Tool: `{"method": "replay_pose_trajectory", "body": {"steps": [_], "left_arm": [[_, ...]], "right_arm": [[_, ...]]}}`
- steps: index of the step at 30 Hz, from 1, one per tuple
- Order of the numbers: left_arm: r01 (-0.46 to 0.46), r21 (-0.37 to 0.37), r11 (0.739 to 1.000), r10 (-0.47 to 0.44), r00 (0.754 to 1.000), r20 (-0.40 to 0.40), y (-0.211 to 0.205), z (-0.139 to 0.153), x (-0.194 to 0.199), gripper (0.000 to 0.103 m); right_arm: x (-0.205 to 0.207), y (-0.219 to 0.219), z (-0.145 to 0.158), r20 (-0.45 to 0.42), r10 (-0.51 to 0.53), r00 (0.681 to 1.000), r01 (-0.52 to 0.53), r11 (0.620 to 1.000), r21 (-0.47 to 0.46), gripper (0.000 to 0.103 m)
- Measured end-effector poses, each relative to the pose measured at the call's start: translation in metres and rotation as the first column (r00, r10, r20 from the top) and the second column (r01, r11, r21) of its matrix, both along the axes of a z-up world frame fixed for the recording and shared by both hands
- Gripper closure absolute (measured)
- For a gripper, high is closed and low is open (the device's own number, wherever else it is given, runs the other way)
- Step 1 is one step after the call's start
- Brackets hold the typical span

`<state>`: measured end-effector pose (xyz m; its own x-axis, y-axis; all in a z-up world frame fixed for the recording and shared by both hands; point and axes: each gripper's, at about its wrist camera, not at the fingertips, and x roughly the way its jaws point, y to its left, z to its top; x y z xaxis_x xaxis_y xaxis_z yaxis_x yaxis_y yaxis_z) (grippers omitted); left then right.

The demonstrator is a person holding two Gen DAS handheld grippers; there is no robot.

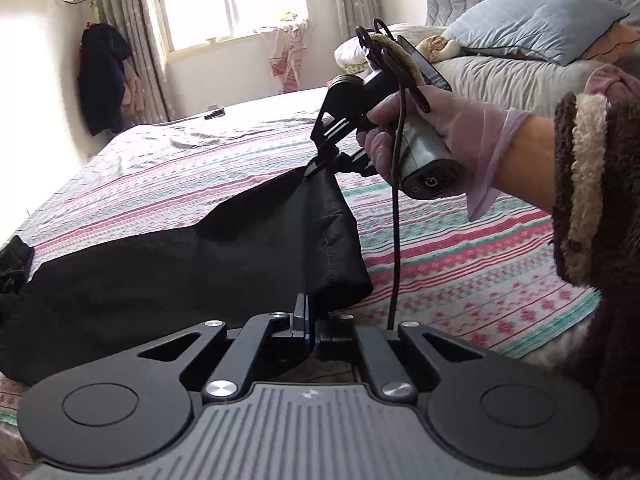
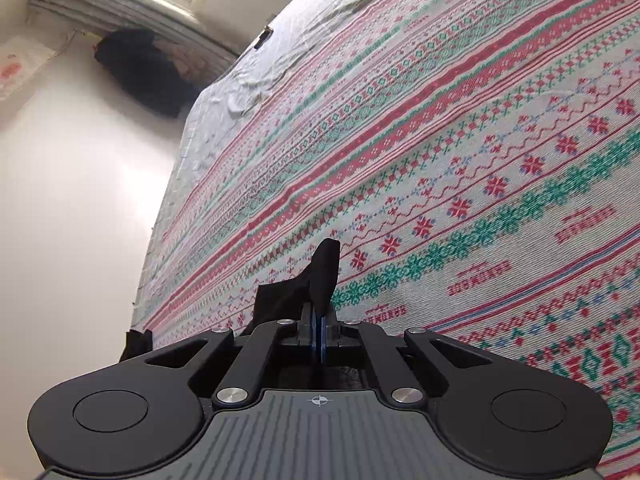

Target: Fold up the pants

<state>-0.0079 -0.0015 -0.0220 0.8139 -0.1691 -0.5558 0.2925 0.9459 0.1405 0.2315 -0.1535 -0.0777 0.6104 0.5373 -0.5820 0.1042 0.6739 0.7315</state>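
Observation:
Black pants (image 1: 168, 276) lie across the patterned bedspread (image 1: 460, 272), their right end lifted off the bed. My left gripper (image 1: 306, 312) is shut on the near corner of that lifted end. My right gripper (image 1: 314, 168), held by a gloved hand (image 1: 432, 132), is shut on the far corner and holds it higher, so the cloth hangs stretched between the two. In the right wrist view my right gripper (image 2: 319, 320) pinches a fold of the black pants (image 2: 316, 280) above the bedspread (image 2: 460, 160).
A small dark object (image 1: 215, 113) lies at the far side of the bed. Pillows (image 1: 536, 28) and a grey quilt sit at the head on the right. Dark clothes (image 1: 102, 76) hang on the wall by the window. A cable (image 1: 396, 240) dangles from the right gripper.

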Motion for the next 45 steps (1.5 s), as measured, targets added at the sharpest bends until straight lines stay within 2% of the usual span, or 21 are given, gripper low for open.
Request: {"method": "replay_pose_trajectory", "body": {"steps": [4, 11, 14, 17, 24, 30, 36, 41, 45], "left_arm": [[0.098, -0.102, 0.99, -0.1, 0.995, -0.014, -0.031, 0.012, -0.017, 0.082], [0.238, -0.251, 0.938, -0.256, 0.966, -0.038, -0.071, 0.019, -0.05, 0.082], [0.265, -0.281, 0.922, -0.285, 0.958, -0.032, -0.074, 0.02, -0.061, 0.082], [0.253, -0.321, 0.913, -0.277, 0.96, -0.032, -0.065, 0.023, -0.063, 0.082], [0.152, -0.412, 0.898, -0.184, 0.982, -0.04, -0.027, 0.036, -0.055, 0.082], [0.029, -0.514, 0.858, -0.101, 0.988, -0.113, 0.017, 0.045, -0.04, 0.082], [-0.103, -0.493, 0.864, 0.049, 0.991, -0.122, 0.057, 0.046, -0.036, 0.082], [-0.229, -0.511, 0.829, 0.152, 0.97, -0.189, 0.093, 0.034, -0.026, 0.082], [-0.283, -0.486, 0.827, 0.208, 0.957, -0.203, 0.117, 0.023, -0.021, 0.082]], "right_arm": [[-0.02, -0.051, 0.023, 0.02, -0.063, 0.998, 0.063, 0.998, -0.005, 0.102], [-0.082, -0.139, 0.038, 0.005, -0.201, 0.98, 0.201, 0.98, -0.01, 0.102], [-0.101, -0.161, 0.042, 0.005, -0.242, 0.97, 0.242, 0.97, 0.011, 0.102], [-0.11, -0.167, 0.049, 0.023, -0.254, 0.967, 0.253, 0.967, 0.025, 0.102], [-0.099, -0.131, 0.078, 0.103, -0.175, 0.979, 0.166, 0.982, 0.092, 0.101], [-0.081, -0.076, 0.095, 0.173, -0.084, 0.981, 0.064, 0.991, 0.116, 0.101], [-0.069, -0.022, 0.096, 0.229, -0.012, 0.973, -0.02, 0.99, 0.136, 0.101], [-0.059, 0.027, 0.088, 0.262, 0.055, 0.963, -0.086, 0.99, 0.109, 0.101], [-0.053, 0.056, 0.081, 0.286, 0.091, 0.954, -0.123, 0.988, 0.096, 0.101]]}}
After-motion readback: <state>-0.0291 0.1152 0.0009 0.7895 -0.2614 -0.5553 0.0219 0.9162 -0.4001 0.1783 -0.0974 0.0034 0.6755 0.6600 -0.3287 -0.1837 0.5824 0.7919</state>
